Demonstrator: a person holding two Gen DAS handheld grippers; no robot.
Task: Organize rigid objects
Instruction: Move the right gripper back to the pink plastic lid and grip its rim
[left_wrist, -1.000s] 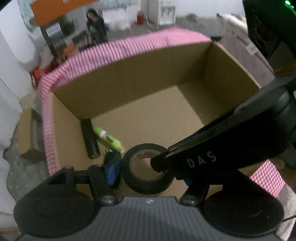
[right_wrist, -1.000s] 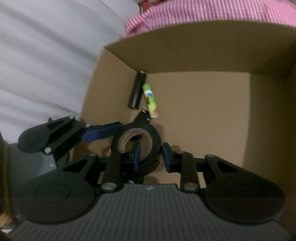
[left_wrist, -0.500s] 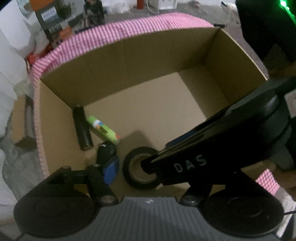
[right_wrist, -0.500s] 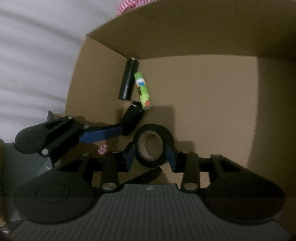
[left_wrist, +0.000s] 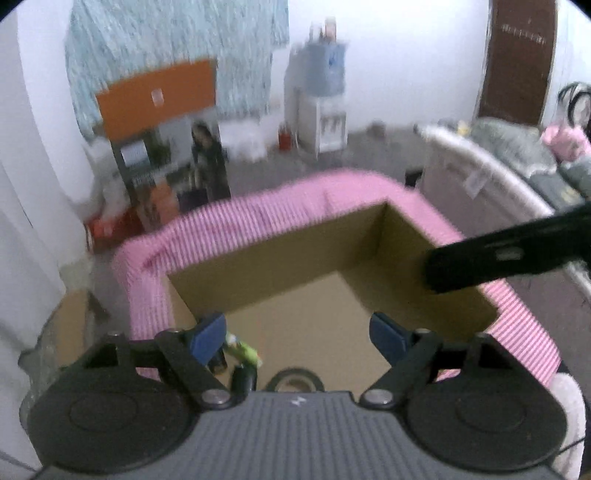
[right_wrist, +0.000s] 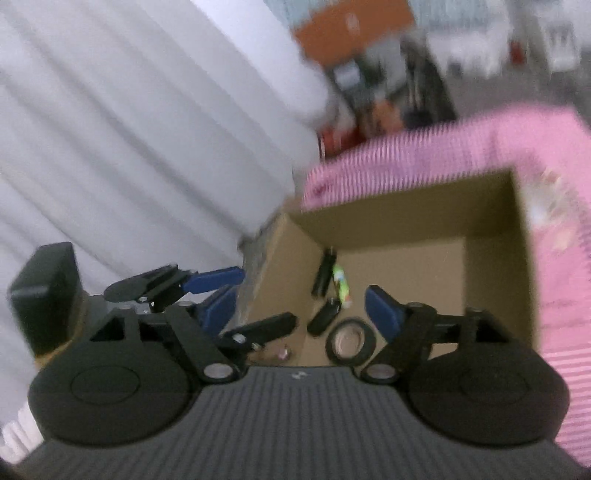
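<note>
Tape roll (left_wrist: 294, 380) half hidden behind gripper body. Background room blurred. Small pink thing (right_wrist: 283, 352) outside box (right_wrist: 406, 221) unidentifiable.

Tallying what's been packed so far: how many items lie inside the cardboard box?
4, clustered in one corner: a black tube by the wall, a green tube beside it, a small black object below them, and a tape roll. More may be hidden.

White curtain (right_wrist: 140, 122), water dispenser (left_wrist: 320, 110) by the wall, orange board (left_wrist: 157, 98) — brown door (left_wrist: 517, 59) beyond
</note>
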